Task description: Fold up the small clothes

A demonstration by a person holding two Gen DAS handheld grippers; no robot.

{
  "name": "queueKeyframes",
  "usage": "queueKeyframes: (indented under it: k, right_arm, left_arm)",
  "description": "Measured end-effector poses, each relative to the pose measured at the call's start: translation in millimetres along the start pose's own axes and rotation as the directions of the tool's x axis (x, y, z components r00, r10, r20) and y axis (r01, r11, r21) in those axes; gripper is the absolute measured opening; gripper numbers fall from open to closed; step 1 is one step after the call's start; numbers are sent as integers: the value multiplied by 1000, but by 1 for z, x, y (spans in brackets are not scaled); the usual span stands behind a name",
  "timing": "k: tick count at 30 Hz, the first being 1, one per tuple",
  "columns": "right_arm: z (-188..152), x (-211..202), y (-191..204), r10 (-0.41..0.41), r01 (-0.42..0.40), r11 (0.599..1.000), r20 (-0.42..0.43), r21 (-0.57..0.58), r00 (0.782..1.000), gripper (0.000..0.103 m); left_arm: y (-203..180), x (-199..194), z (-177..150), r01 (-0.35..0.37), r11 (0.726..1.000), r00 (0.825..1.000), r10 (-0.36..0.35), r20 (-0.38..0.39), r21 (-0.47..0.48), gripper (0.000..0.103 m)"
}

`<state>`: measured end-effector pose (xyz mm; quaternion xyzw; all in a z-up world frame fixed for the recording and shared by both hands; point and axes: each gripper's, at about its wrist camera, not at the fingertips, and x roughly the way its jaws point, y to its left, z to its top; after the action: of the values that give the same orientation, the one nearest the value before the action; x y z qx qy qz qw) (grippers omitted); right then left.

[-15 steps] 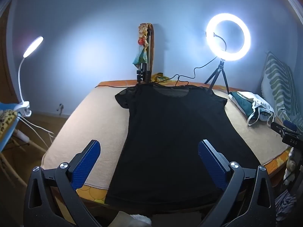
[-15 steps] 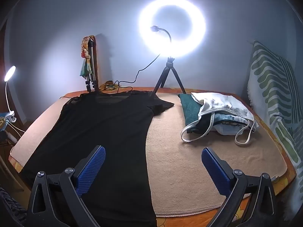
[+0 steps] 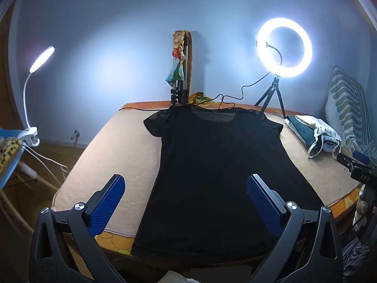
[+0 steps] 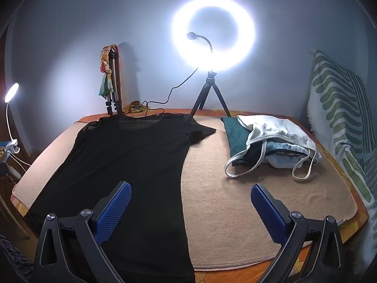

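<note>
Left wrist view: left tongs [image 3: 185, 189] gaped, empty, above the shirt's [image 3: 212, 165] hem; right tongs [image 4: 190, 199] likewise spread, straddling its side edge. Shirt lay flat, unfolded, ahead of both, thin black limp knit with sheer yoke, on a napped tan blanket [image 4: 247, 188]. Folding seemed unstarted; next, pinching a sleeve or hem.

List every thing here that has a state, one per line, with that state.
black shirt: spread flat, unfolded, hem over the near edge
left gripper: open, holding nothing
right gripper: open, holding nothing
ring light: on
clip lamp: on
pile of clothes: heaped, straps loose
second tripod: legs closed, leaning at the wall
</note>
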<state>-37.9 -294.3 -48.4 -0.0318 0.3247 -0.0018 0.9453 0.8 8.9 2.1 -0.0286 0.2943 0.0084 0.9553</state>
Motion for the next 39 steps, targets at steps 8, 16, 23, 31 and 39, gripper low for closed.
queueKeyframes:
  k: [8, 16, 23, 31, 39]
  right_arm:
    - [-1, 4, 2, -1, 1, 1000, 2, 0, 1000, 103]
    - [1, 2, 0, -1, 1, 1000, 2, 2, 1000, 103]
    - [1, 2, 0, 0, 0, 1000, 4, 1, 1000, 103]
    - [1, 3, -1, -1, 1, 1000, 5, 4, 1000, 103]
    - [2, 0, -2, -1, 1, 1000, 8, 7, 1000, 103]
  left_arm:
    - [0, -3, 7, -7, 1000, 1000, 7, 8, 2, 102]
    - [-1, -3, 7, -8, 1000, 1000, 8, 12, 0, 102]
    - [0, -4, 10, -9, 1000, 1000, 9, 14, -3, 102]
    - [0, -6, 10, -9, 1000, 1000, 9, 19, -1, 102]
    - [2, -7, 11, -8, 1000, 1000, 8, 20, -1, 102]
